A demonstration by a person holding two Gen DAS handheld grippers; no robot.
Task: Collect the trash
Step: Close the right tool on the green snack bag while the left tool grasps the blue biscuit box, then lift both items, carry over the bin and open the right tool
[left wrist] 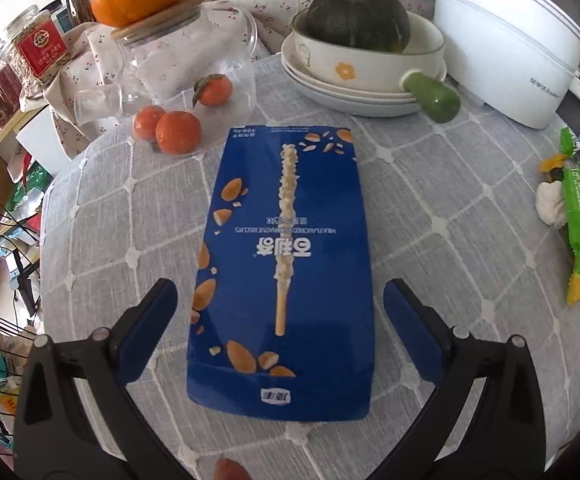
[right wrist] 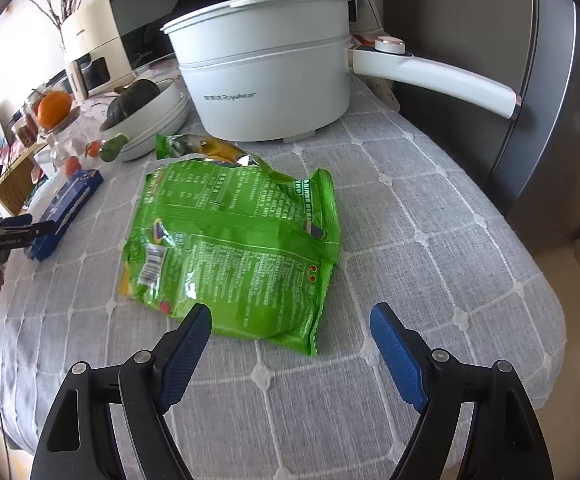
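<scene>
The wide-open left gripper (left wrist: 280,292) is straddling a flat blue cardboard biscuit box (left wrist: 286,264), gripping nothing; the right gripper (right wrist: 292,314), equally spread and empty, is facing a crinkled green foil snack bag (right wrist: 234,248).

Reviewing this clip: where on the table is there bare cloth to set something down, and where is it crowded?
Bare cloth lies right of the green snack bag toward the table edge, and between that bag and the blue biscuit box. The back is crowded: glass jar, tangerines, stacked bowls, white pot.
</scene>
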